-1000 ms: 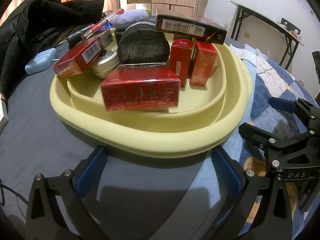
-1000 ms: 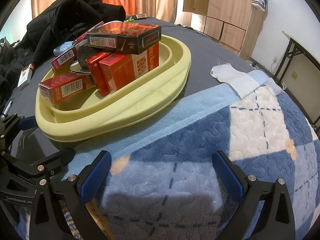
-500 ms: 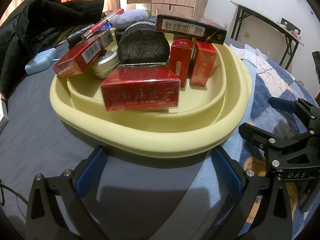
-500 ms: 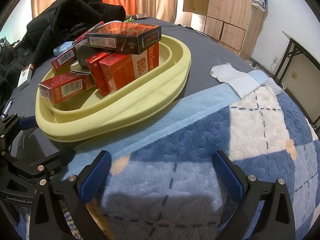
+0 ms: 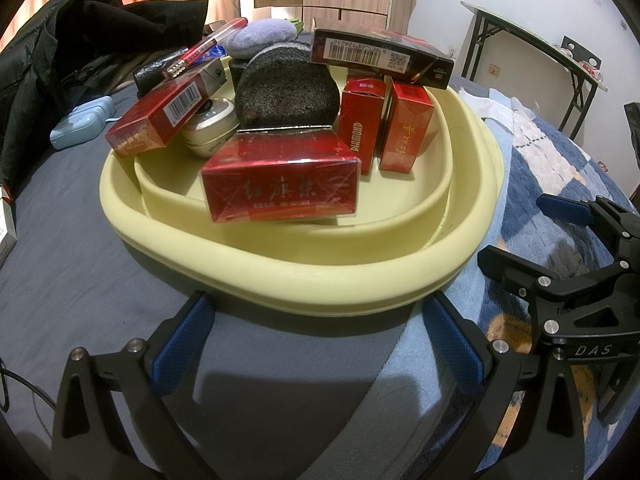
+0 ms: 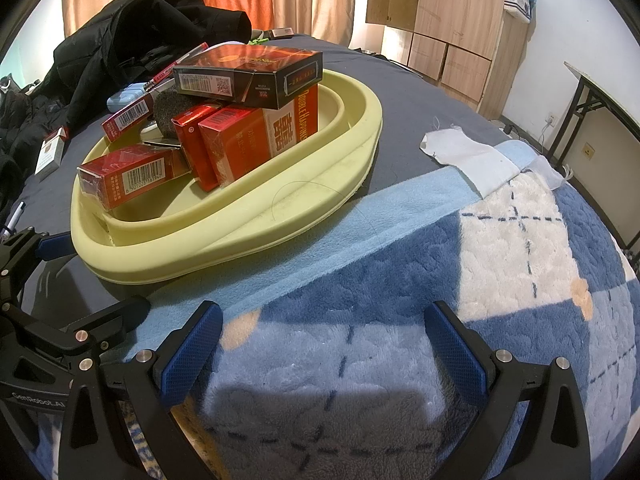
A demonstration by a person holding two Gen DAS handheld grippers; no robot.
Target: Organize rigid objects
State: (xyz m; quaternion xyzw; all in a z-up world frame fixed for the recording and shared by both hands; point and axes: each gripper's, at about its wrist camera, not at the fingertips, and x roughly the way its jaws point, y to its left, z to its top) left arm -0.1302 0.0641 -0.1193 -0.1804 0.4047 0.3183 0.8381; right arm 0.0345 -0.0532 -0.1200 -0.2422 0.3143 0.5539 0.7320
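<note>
A pale yellow tray point(image 5: 320, 280) point(image 6: 280, 208) sits on the bed, piled with several red cigarette boxes point(image 5: 280, 180) point(image 6: 132, 176), a black box point(image 5: 380, 56) point(image 6: 248, 72) on top, a dark grey sponge point(image 5: 284, 92) and a cream jar point(image 5: 208, 124). My left gripper point(image 5: 320, 340) is open and empty just in front of the tray's near rim. My right gripper point(image 6: 324, 344) is open and empty over the blue blanket, right of the tray. Each gripper shows at the edge of the other's view.
A black jacket point(image 5: 80, 40) point(image 6: 140, 28) lies behind the tray. A light blue case point(image 5: 80, 120), a red pen point(image 5: 204, 46) and a cigarette pack point(image 6: 50, 152) lie left of it. A white cloth point(image 6: 468, 152) lies on the blanket. A folding table point(image 5: 532, 40) stands far right.
</note>
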